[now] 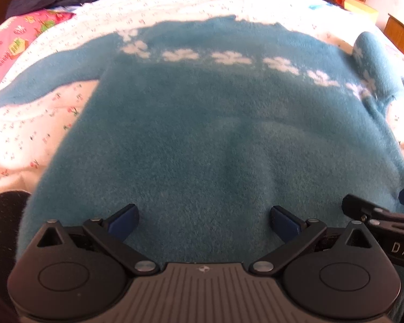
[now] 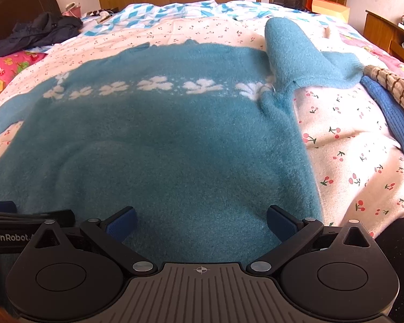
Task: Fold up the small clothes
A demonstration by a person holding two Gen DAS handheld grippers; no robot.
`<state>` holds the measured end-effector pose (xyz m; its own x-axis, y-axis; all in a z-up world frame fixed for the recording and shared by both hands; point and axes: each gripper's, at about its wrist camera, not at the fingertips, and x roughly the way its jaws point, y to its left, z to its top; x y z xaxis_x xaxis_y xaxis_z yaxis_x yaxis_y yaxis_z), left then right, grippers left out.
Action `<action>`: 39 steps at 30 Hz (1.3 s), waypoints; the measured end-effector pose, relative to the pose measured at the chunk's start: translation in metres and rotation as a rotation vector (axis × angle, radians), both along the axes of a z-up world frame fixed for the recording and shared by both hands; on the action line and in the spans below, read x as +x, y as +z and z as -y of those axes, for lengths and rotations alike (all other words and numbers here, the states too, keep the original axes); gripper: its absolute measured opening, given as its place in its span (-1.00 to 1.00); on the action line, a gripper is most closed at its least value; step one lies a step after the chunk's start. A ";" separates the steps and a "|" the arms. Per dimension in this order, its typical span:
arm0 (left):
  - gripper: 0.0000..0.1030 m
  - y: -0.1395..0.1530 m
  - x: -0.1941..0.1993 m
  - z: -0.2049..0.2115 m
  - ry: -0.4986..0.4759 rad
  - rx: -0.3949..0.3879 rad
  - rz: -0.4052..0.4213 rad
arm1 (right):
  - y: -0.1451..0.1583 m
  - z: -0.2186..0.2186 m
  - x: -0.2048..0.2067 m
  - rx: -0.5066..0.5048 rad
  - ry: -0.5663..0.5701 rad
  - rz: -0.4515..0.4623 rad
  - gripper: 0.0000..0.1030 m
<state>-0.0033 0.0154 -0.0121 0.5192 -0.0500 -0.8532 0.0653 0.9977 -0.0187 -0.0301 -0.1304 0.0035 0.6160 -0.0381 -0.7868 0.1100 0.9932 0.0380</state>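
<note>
A fuzzy teal sweater (image 1: 202,134) (image 2: 161,148) with a band of white flowers lies spread flat on the bed. One sleeve stretches out to the left; the other sleeve (image 2: 291,51) is bunched up and stands folded at the right. My left gripper (image 1: 203,222) hovers open over the sweater's near hem, nothing between its blue pads. My right gripper (image 2: 202,222) is also open over the hem, near the sweater's right edge. Each gripper shows at the edge of the other's view.
A white cherry-print quilt (image 2: 350,148) covers the bed. A blue knit garment (image 2: 390,123) and a checked brown cloth (image 2: 396,88) lie at the right. Dark clothing (image 2: 37,33) is heaped at the back left beside a pink pillow (image 1: 18,40). Wooden furniture stands behind.
</note>
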 end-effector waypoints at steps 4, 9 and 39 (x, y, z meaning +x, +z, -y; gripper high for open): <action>1.00 0.006 -0.004 0.002 -0.006 0.026 0.041 | 0.003 -0.001 -0.002 -0.003 0.003 0.014 1.00; 1.00 0.012 -0.006 0.004 -0.012 0.045 0.072 | 0.005 -0.001 -0.003 0.001 0.003 0.023 1.00; 1.00 0.013 -0.007 0.007 -0.007 0.044 0.069 | 0.005 0.000 -0.002 0.022 0.012 0.023 1.00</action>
